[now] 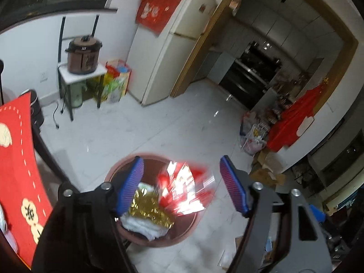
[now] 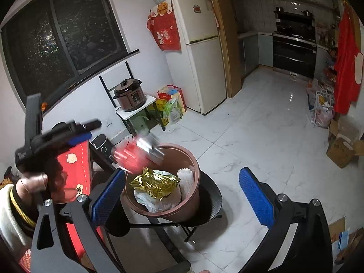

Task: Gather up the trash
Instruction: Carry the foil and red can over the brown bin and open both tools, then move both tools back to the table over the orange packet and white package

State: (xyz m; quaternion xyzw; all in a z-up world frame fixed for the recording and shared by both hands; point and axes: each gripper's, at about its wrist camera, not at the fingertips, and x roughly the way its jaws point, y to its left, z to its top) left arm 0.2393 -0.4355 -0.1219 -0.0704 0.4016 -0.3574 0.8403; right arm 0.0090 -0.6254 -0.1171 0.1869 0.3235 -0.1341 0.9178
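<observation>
I had the brown bin (image 2: pixel 179 207) sitting on a round black stool (image 2: pixel 211 204), which stood on the white marble-tiled floor (image 2: pixel 261 136). Beyond the bin, against the wall, a small white-topped stand (image 2: pixel 136 110) carried a brown pressure cooker (image 2: pixel 130 94), with a colourful shopping bag (image 2: pixel 171 105) on the floor just beside the stand. Well to the bin's right, cardboard boxes (image 2: pixel 341 150) lay on the tiles.
</observation>
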